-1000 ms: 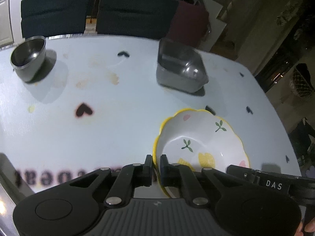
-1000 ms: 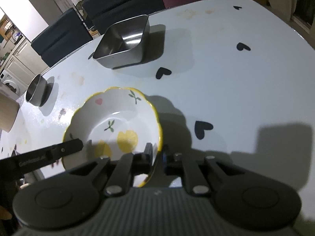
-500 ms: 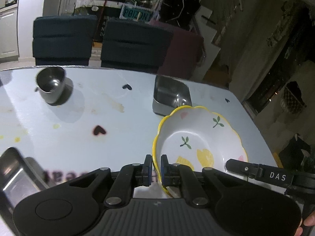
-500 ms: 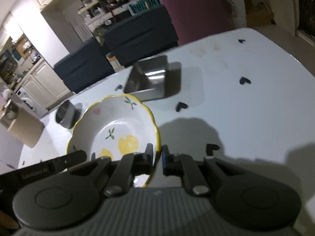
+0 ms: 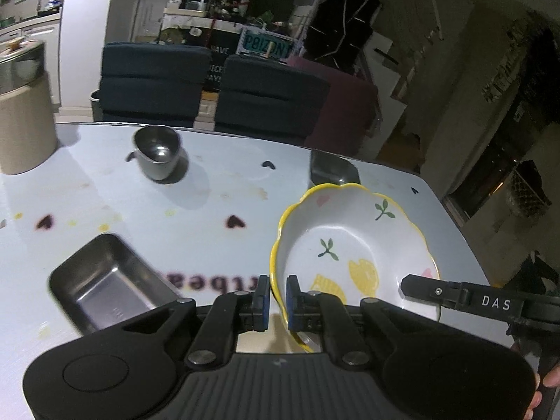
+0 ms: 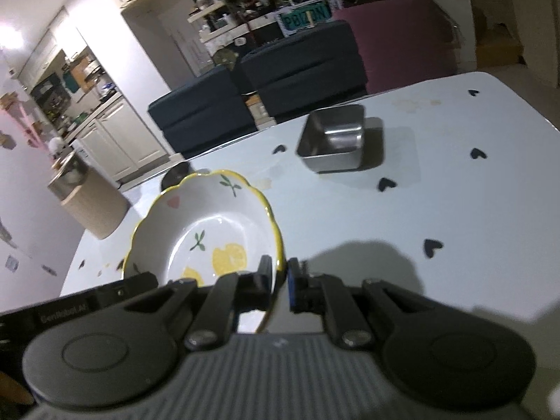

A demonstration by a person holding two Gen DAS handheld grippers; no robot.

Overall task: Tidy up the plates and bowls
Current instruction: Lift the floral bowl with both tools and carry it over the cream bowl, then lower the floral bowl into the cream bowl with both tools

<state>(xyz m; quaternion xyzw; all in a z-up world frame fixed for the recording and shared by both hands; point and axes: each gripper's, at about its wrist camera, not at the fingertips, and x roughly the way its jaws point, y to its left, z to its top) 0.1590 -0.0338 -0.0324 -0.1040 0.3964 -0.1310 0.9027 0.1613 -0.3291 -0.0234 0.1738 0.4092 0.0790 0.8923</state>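
Note:
A white bowl [image 5: 353,245] with a scalloped yellow rim and lemon pattern hangs above the table, held from both sides. My left gripper [image 5: 278,295] is shut on its near-left rim. My right gripper [image 6: 280,281] is shut on the opposite rim of the same bowl [image 6: 206,231]. The right gripper's finger [image 5: 455,294] shows at the bowl's right edge in the left wrist view. A round steel bowl [image 5: 157,152] stands far left on the table. A square steel container [image 6: 332,143] sits at the back, partly hidden behind the bowl in the left wrist view.
A rectangular steel tray [image 5: 105,283] lies near the table's [image 5: 196,220] front left. A beige canister [image 5: 24,133] stands at the left edge. Dark chairs [image 5: 150,84] line the far side. A hand [image 5: 549,385] shows at the lower right.
Both grippers have lifted the bowl off the table and carried it leftward. The steel tray and the canister have come into the left wrist view.

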